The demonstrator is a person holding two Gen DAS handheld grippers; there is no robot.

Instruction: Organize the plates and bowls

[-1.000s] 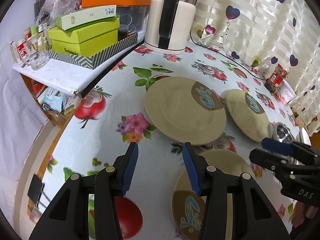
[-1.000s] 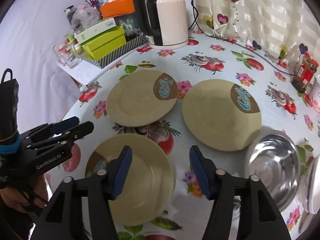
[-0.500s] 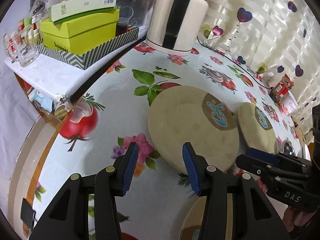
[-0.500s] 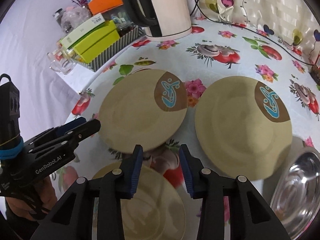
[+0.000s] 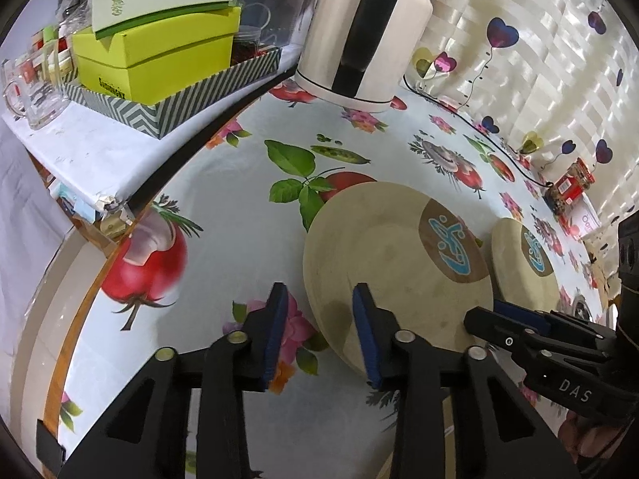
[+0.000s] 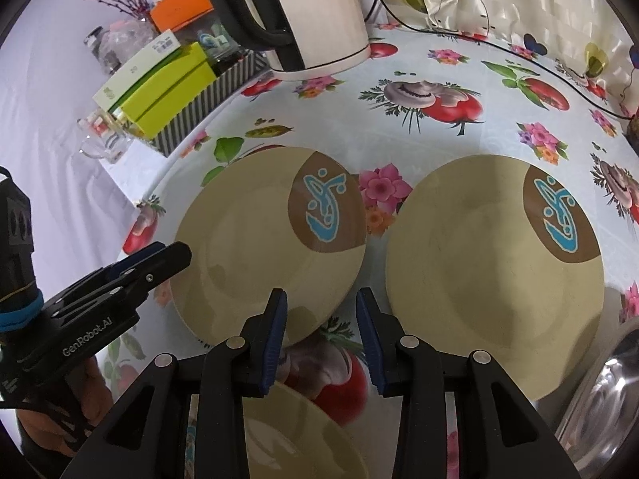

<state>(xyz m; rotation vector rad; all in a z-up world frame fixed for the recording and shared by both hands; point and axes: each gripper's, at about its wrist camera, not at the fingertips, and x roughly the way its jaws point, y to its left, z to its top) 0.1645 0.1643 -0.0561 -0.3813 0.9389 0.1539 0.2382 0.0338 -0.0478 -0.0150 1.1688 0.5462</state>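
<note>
Both tongs straddle one tan plate (image 5: 395, 263) on the flowered bench (image 5: 239, 215): left tongs (image 5: 319, 331) closing across its seven o'clock rim, right tongs (image 6: 319, 331) closing at its five o'clock edge; neither yet pinching. A second plate (image 6: 495, 275) lies just beside, at three o'clock.

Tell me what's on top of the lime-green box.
A pale flat box with a barcode label lies on the lime-green box. The lime-green box's contents are covered.
</note>
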